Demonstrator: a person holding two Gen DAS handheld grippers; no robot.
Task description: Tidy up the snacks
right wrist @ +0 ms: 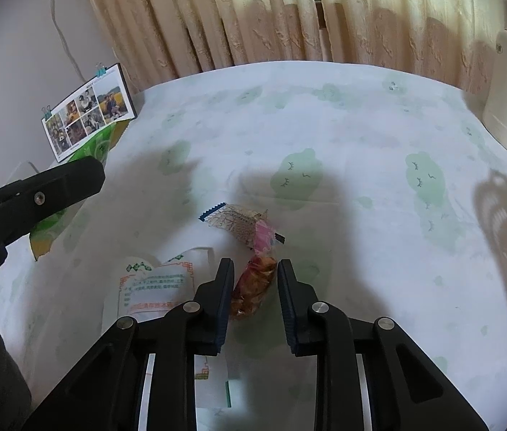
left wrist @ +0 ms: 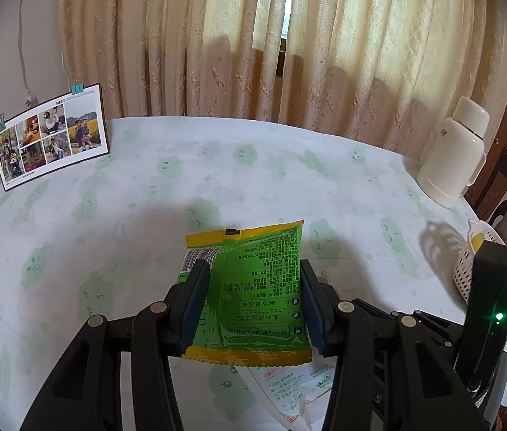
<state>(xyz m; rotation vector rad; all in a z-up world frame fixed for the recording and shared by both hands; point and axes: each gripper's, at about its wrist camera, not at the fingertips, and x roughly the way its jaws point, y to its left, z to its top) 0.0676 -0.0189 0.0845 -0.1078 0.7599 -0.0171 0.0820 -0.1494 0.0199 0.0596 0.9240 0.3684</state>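
Green-and-yellow foil snack packet [left wrist: 253,287]: left gripper [left wrist: 253,301] is clamping it, angled downward.
Right gripper [right wrist: 255,287], tilting down, is straddling brown wrapped snack [right wrist: 255,283]; jaws narrow, contact unclear.

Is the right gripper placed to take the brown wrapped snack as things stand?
Probably yes: the right gripper already straddles the brown wrapped snack, nothing lying between; the right pad does not touch it.

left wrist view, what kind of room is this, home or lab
Most likely a home dining area: a table under a cloud-print cloth, long beige curtains behind it, a clipped family photo collage and a white thermos.
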